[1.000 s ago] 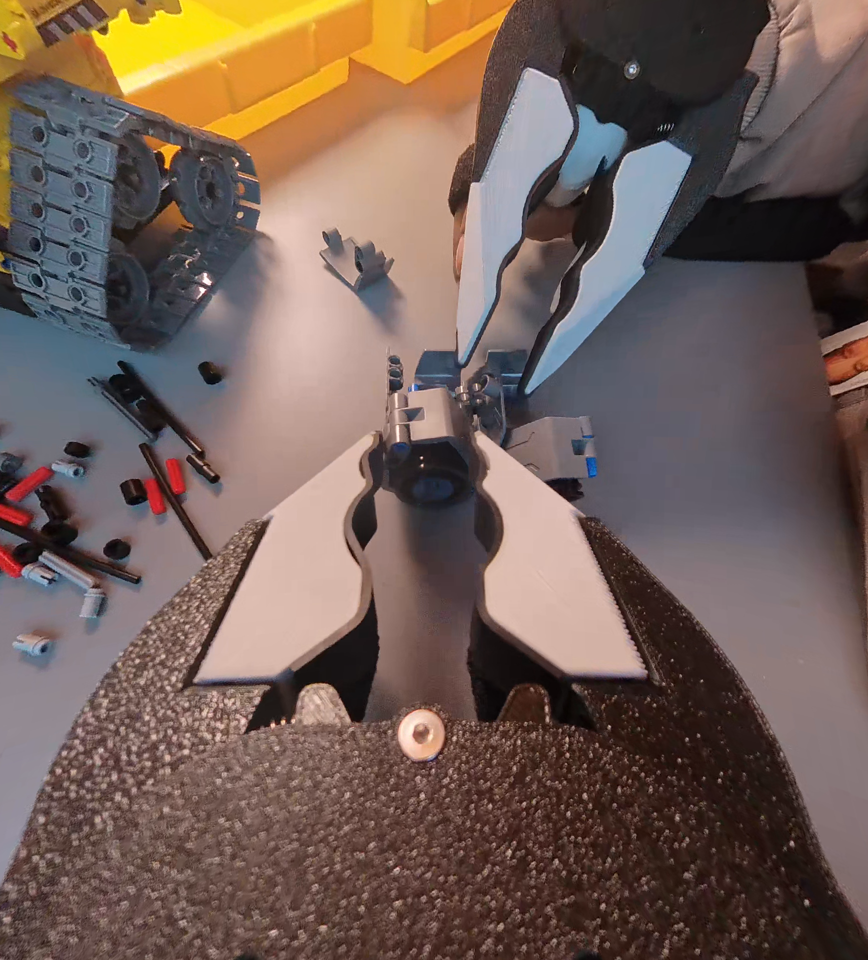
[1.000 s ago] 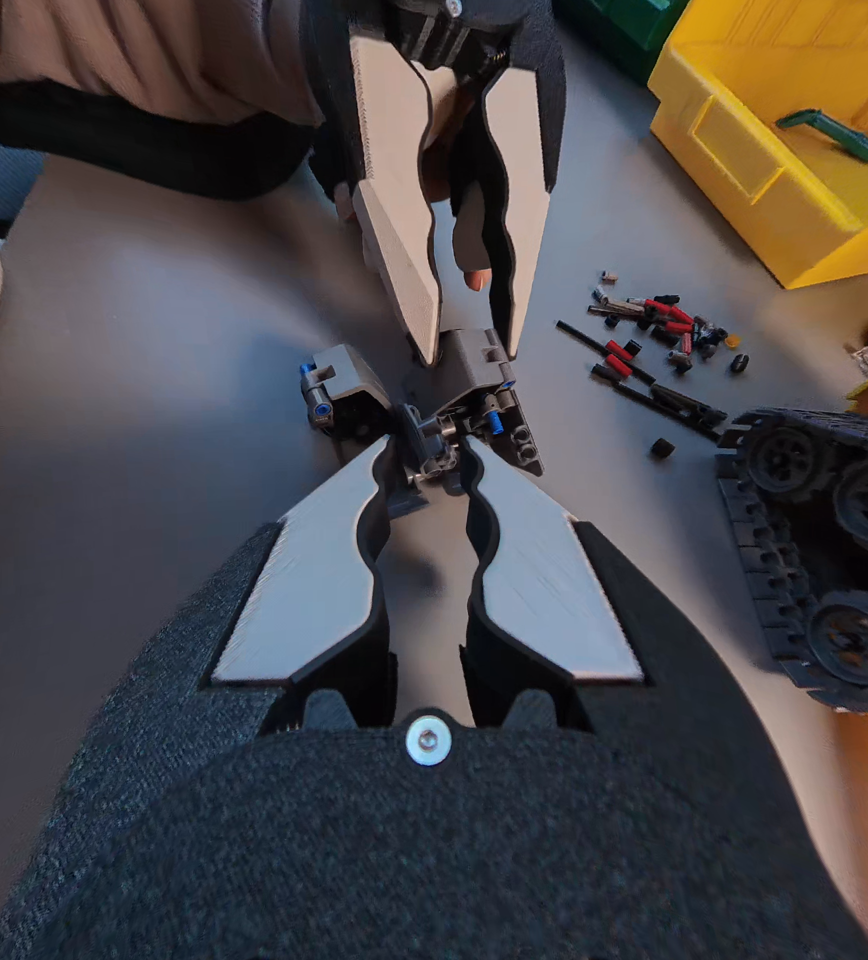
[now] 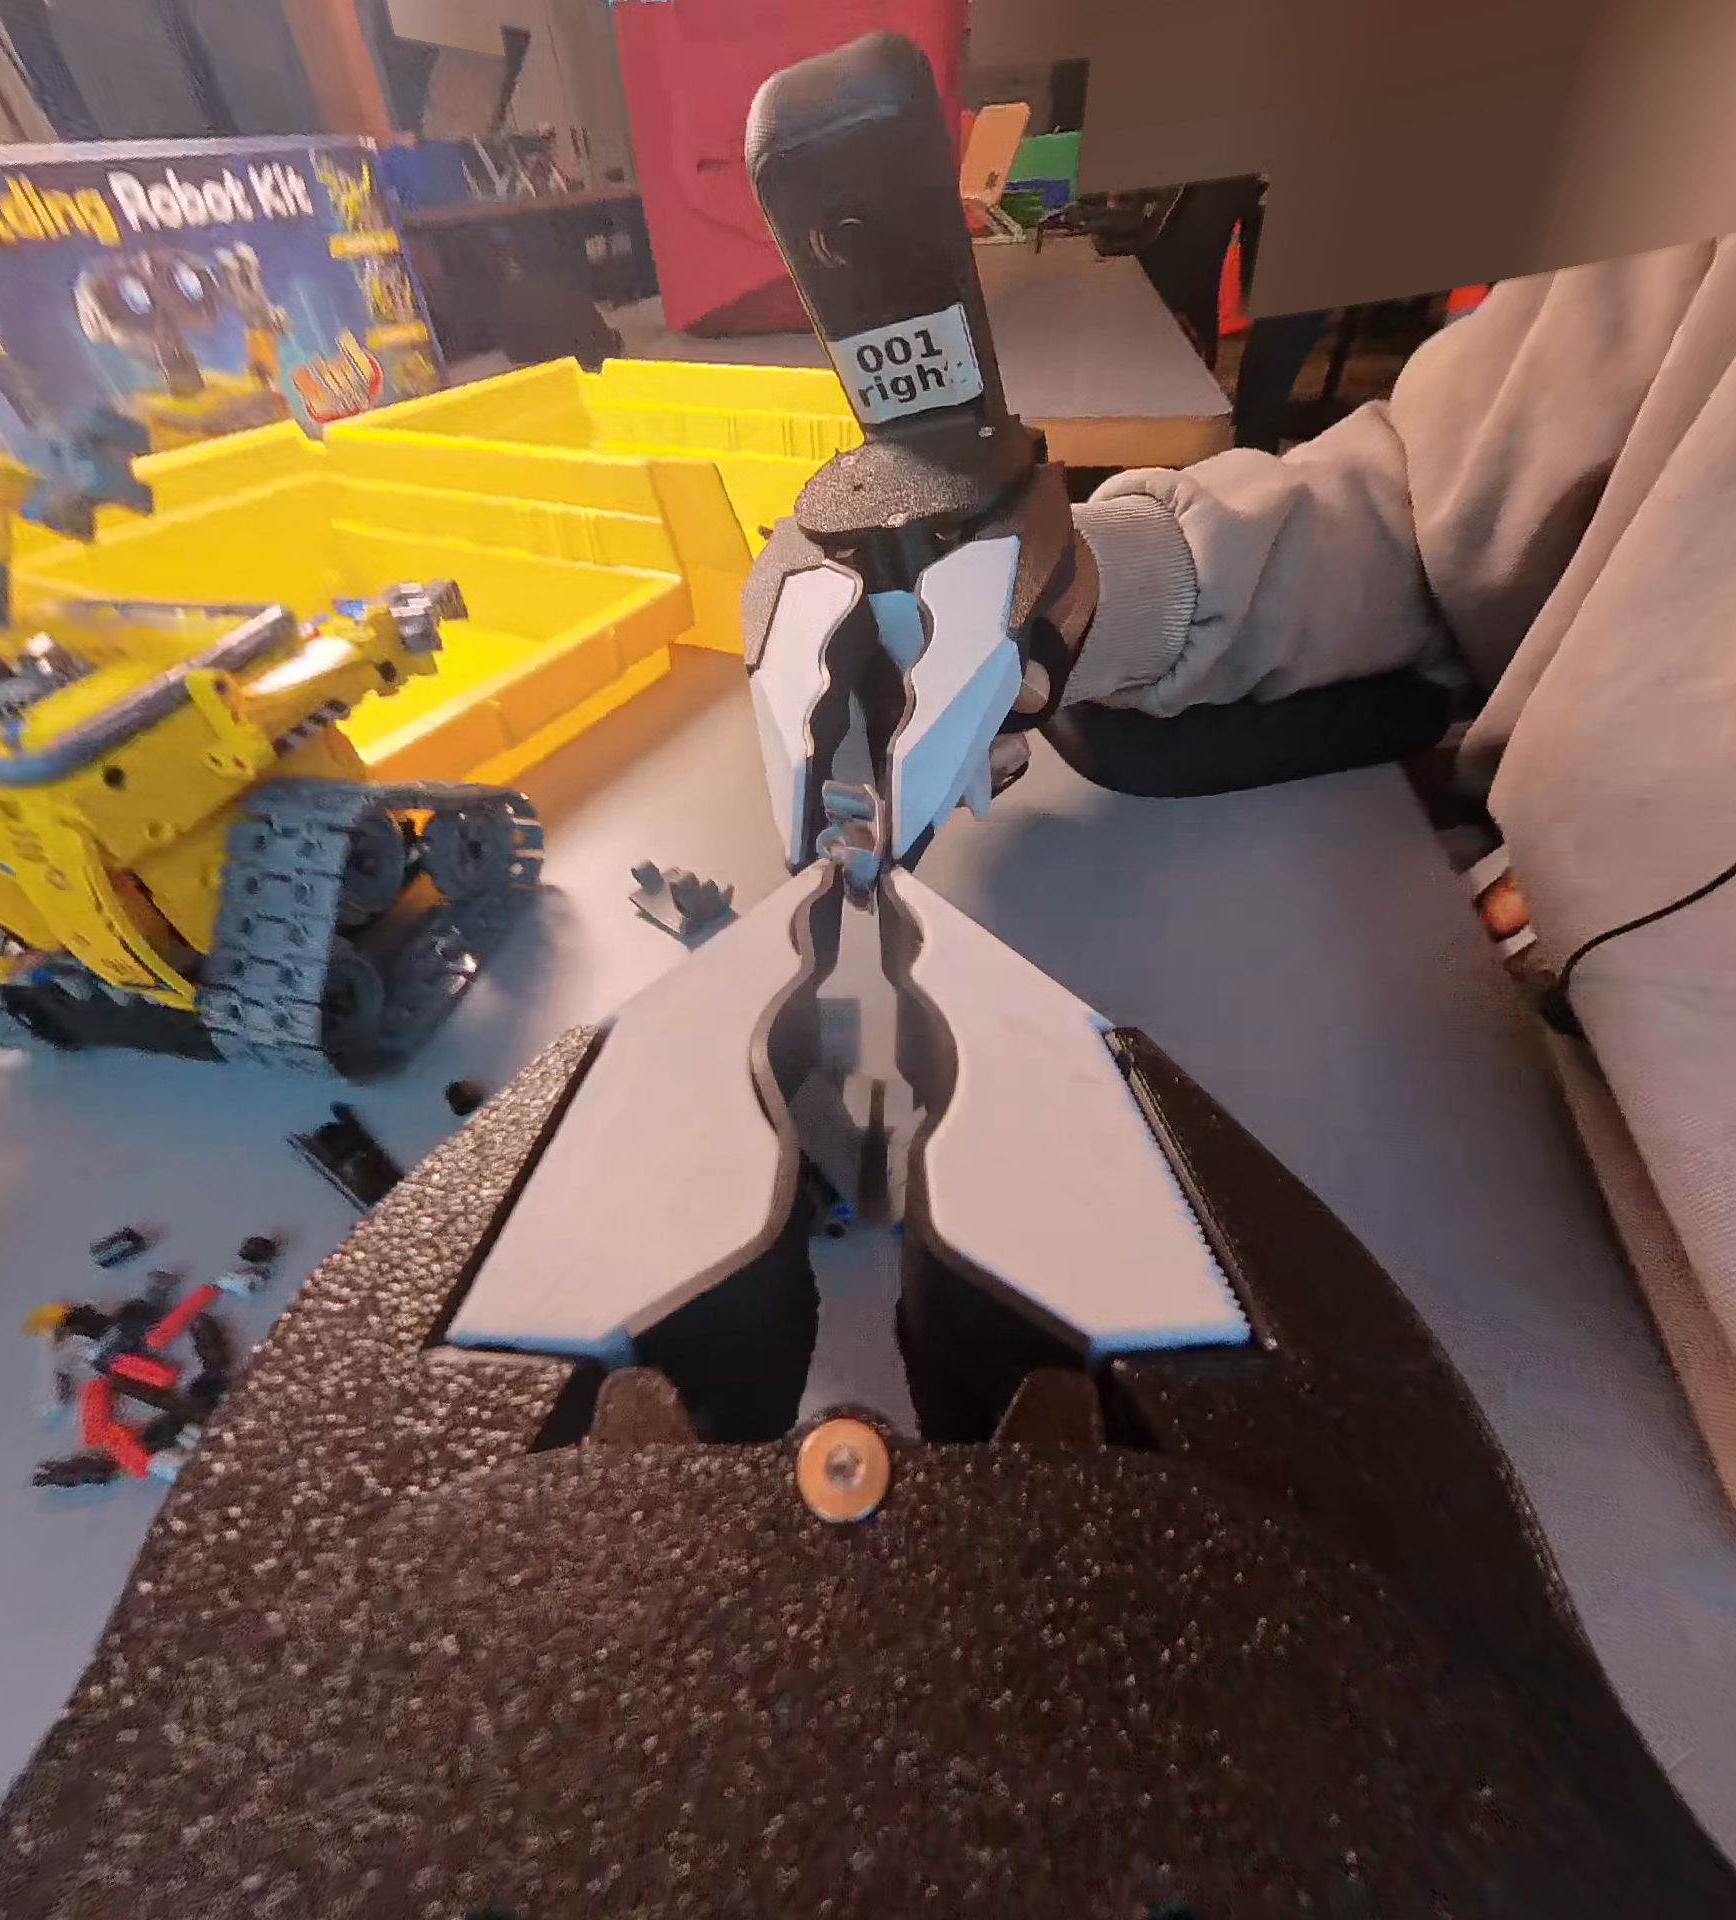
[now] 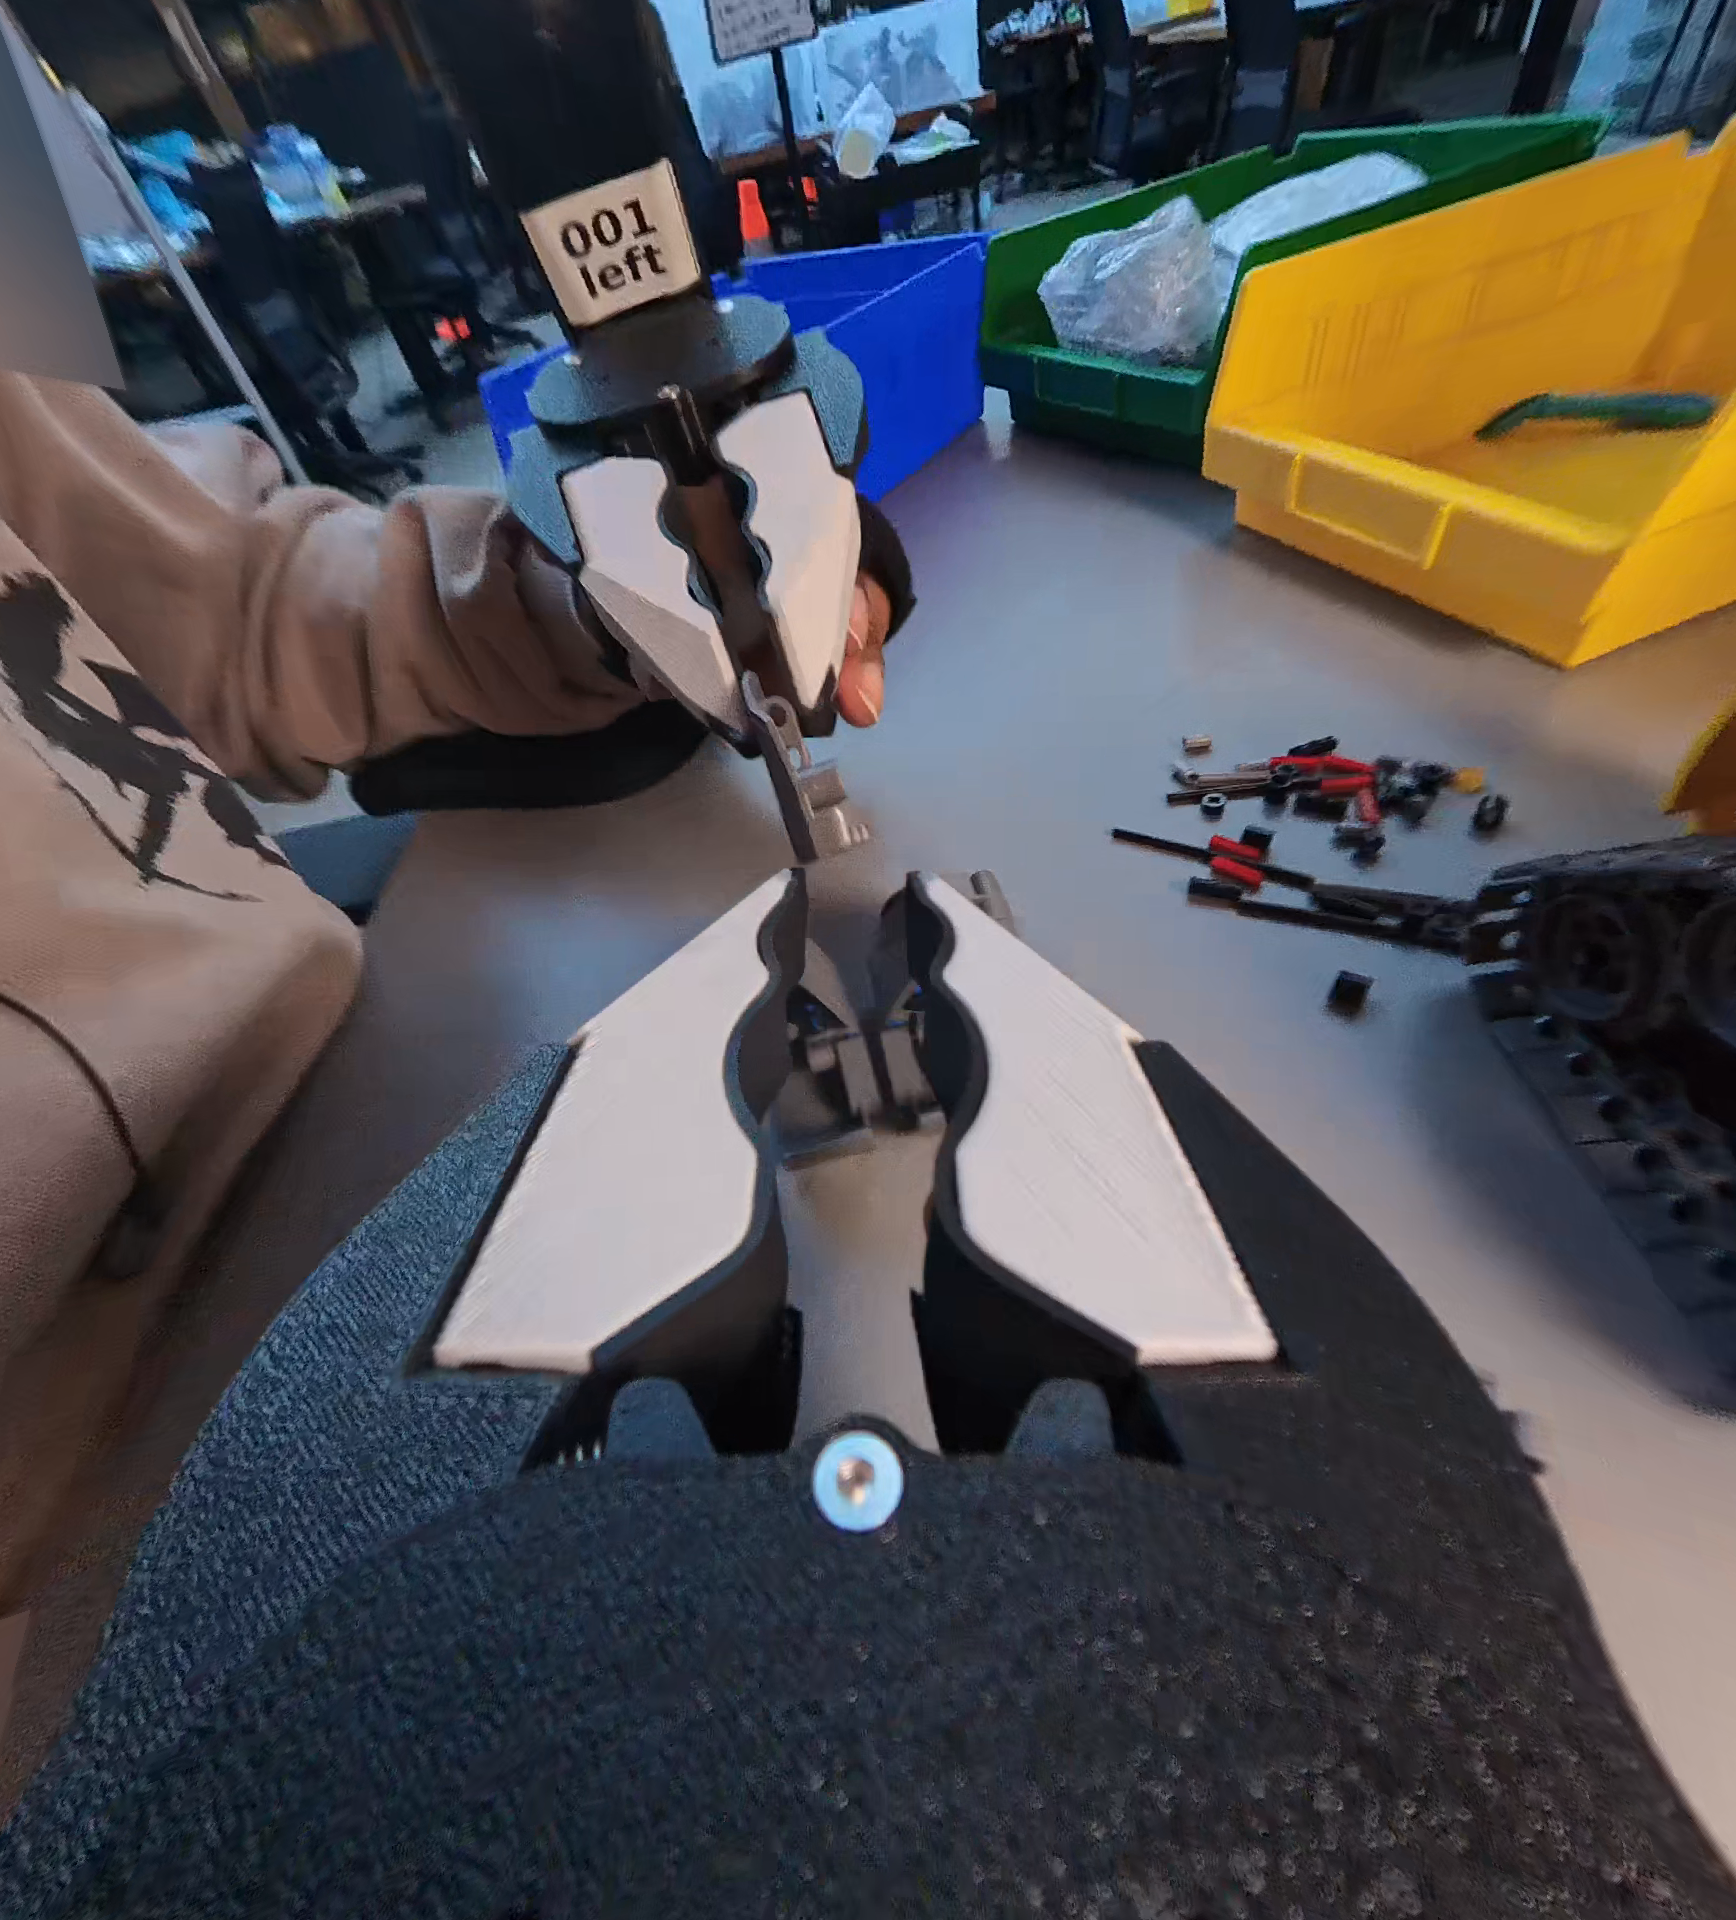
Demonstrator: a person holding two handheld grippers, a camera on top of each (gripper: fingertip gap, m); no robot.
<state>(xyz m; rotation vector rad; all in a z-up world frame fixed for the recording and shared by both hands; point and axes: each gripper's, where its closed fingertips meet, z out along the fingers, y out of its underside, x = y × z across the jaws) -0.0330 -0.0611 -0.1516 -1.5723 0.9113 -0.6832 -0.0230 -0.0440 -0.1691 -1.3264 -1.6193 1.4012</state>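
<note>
Pinching a small grey kit part (image 4: 791, 769) at the very fingertips: left gripper (image 3: 851, 885), jaws almost together, part held clear above the grey table (image 3: 1207, 987). Facing it, right gripper (image 4: 851, 883), tips parted and empty, just beside the part's lower end; contact impossible to judge. Below, glimpsed between the right fingers, a grey block assembly (image 4: 853, 1081) lying on the table, mostly hidden. Farther out: loose red and black pins (image 4: 1311, 790), yellow tracked model (image 3: 168, 810) partly cut off and blurred, yellow bins (image 4: 1466, 436).
</note>
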